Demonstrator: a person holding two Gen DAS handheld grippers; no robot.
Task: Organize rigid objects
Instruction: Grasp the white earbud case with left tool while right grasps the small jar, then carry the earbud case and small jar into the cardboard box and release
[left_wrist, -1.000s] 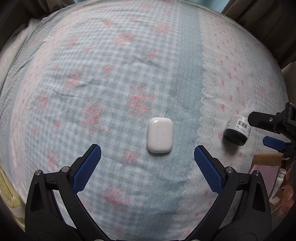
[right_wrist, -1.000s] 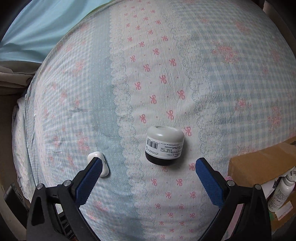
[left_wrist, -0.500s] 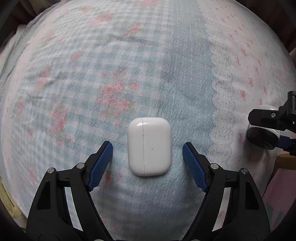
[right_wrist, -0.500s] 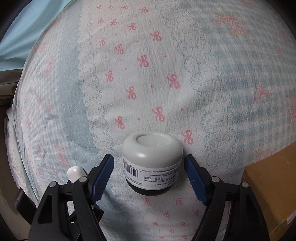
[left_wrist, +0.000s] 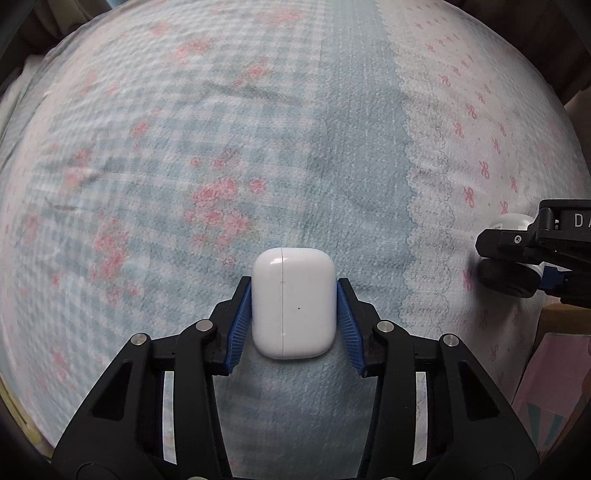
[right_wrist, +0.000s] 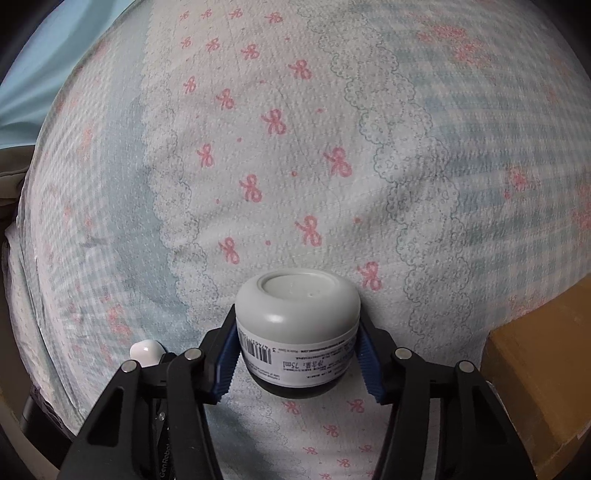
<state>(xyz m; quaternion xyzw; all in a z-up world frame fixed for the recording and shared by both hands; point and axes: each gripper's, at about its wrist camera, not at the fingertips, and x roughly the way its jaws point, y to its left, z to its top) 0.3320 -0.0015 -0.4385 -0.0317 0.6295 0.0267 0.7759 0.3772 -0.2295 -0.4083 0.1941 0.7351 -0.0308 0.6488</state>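
Observation:
A white earbud case lies on the patterned bedspread. My left gripper is shut on it, blue pads against both its sides. A grey-white cream jar with a barcode label and a black lid stands upside down on the bedspread. My right gripper is shut on it at the label. The jar and right gripper show at the right edge of the left wrist view. The case's corner shows at lower left in the right wrist view.
A brown cardboard box stands by the bed at the right. A pink box sits at the lower right of the left wrist view. A pale blue cloth lies beyond the bed's far left.
Both grippers moved forward and closed: the left one from open around the earbud case to gripping it, the right one from open around the jar to gripping it.

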